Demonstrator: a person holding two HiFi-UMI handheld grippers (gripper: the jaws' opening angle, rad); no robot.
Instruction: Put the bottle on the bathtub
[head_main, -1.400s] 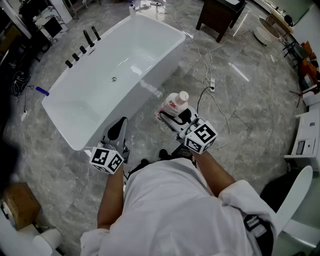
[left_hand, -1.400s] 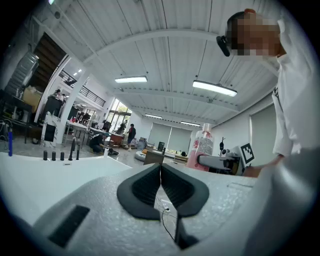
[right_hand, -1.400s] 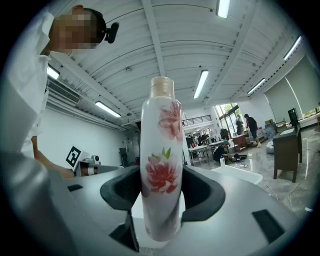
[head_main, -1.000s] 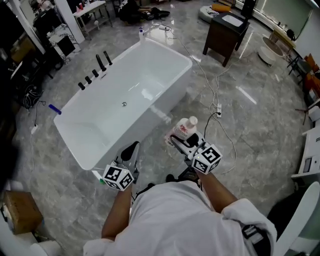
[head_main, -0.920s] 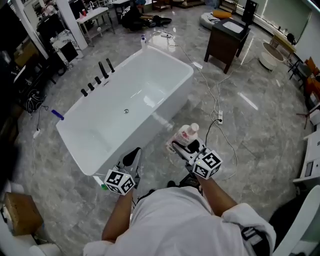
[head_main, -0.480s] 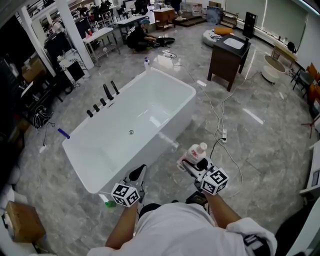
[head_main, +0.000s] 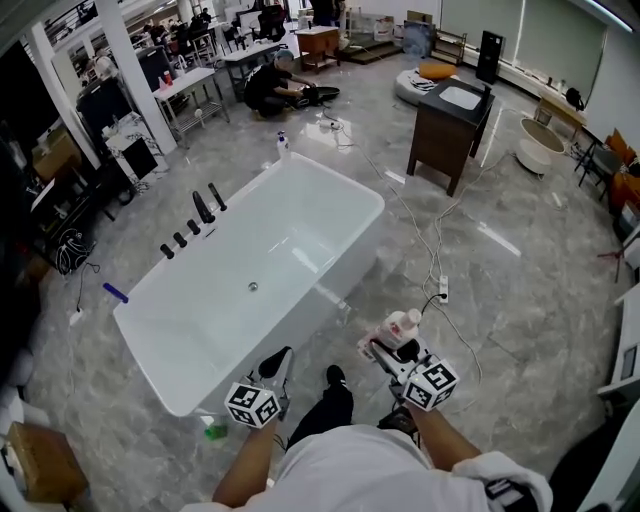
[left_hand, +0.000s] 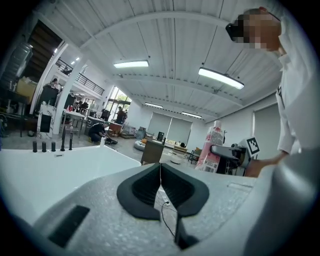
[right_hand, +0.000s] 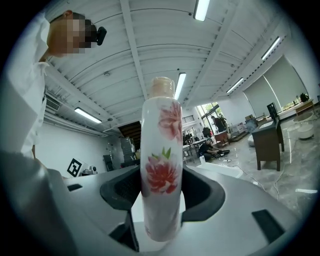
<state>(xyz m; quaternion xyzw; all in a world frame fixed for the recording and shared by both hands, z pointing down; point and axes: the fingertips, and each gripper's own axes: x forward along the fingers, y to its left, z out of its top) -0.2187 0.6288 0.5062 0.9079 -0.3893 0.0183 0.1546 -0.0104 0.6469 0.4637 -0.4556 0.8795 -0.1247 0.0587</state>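
Grey marble floor (head_main: 500, 280), white bathtub (head_main: 280, 240) just ahead. The right gripper (head_main: 392, 346) clamps the bottle (head_main: 401, 327) short of it. The left gripper (head_main: 272, 366) is closed on nothing. Placing remains.

It was a big workshop hall: a freestanding bathtub (head_main: 290, 250) on grey stone floor (head_main: 520, 300), work tables (head_main: 190, 80), trailing cables (head_main: 425, 225), strip-lit ceiling (left_hand: 165, 50).

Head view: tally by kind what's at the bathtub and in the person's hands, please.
bathtub: 1
black tap fittings on its rim: 5
bottle: 1
grippers: 2 (left gripper shut and empty; right gripper shut on the bottle)
Total: 9
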